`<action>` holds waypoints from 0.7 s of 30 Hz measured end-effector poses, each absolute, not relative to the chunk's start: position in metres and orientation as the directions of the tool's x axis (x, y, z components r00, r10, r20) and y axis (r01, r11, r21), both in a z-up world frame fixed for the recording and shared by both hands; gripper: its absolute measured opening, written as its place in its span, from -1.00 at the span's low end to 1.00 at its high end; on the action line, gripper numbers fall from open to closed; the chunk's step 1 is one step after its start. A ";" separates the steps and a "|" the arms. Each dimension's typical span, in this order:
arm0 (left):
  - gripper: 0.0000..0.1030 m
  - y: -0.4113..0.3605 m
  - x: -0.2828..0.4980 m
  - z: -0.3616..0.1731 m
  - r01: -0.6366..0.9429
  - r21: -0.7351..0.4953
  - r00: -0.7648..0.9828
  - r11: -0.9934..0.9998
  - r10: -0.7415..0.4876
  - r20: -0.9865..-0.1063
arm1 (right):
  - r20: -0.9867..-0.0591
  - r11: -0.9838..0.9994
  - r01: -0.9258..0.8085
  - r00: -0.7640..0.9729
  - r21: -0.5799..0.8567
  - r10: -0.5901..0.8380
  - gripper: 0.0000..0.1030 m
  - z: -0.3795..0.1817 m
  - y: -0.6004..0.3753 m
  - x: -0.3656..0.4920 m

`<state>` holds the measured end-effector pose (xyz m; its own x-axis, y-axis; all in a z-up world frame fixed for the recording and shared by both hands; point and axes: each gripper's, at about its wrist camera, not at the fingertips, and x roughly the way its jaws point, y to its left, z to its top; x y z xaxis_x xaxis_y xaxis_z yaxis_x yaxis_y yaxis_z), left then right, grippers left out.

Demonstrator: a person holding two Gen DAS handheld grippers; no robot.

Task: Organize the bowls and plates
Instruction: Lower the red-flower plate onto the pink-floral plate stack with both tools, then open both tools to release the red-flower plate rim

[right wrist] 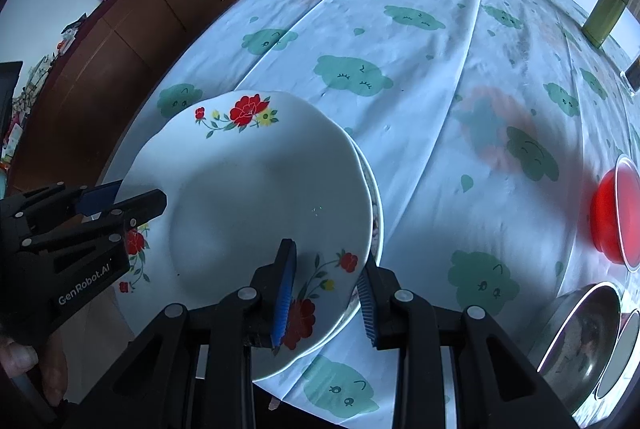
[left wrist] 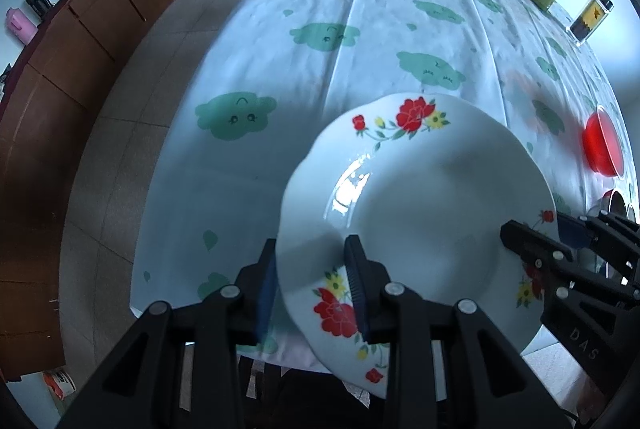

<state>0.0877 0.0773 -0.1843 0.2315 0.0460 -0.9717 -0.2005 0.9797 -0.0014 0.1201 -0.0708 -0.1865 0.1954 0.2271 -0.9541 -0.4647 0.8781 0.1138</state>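
A: Taking the flowered plate [left wrist: 420, 197] as the landmark, what is lying where?

B: On its left rim the left gripper [left wrist: 314, 289] is gripping. One blue pad is sitting under the rim, the other finger on top of it, so the jaws are standing only a little apart, closed on the plate rim. The gripper is pointing steeply down at the tablecloth [left wrist: 280, 41].

A: And the plate itself?

B: It is sitting near the front edge of the table, part of it hanging over the edge. In the right wrist view a second plate [right wrist: 374, 197] is showing under its right side, just a thin rim. I cannot tell if the top plate is already resting on it or is a little above it.

A: The right side of the plate?

B: The right gripper [right wrist: 326, 295] is holding the right rim in the same way, jaws narrow and shut on the plate, also pointing steeply down. So both hands are equally near, one at each end of the plate's width.

A: Further right of the plate?

B: A red bowl [right wrist: 612, 213] is standing well apart, and a metal bowl [right wrist: 580, 341] nearer to the front edge.

A: What does the next move depend on?

B: I think on keeping the plate level and centred over the plate below.
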 end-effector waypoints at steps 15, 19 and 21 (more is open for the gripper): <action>-0.39 0.081 0.087 -0.186 -0.215 -0.018 0.236 0.976 0.034 -0.971 | -0.954 0.871 -0.480 0.199 0.104 0.223 -0.31 -0.189 -0.068 0.116; -0.38 0.081 0.087 -0.187 -0.219 -0.024 0.235 0.975 0.029 -0.971 | -0.955 0.870 -0.483 0.200 0.097 0.218 -0.31 -0.189 -0.068 0.115; -0.37 0.082 0.087 -0.187 -0.221 -0.030 0.232 0.975 0.022 -0.972 | -0.955 0.872 -0.480 0.199 0.100 0.219 -0.31 -0.189 -0.069 0.116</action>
<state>0.0871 0.0815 -0.1871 0.2322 0.0223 -0.9724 -0.2206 0.9749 -0.0303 0.1161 -0.0686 -0.1889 0.1994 0.2188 -0.9552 -0.4798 0.8717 0.0995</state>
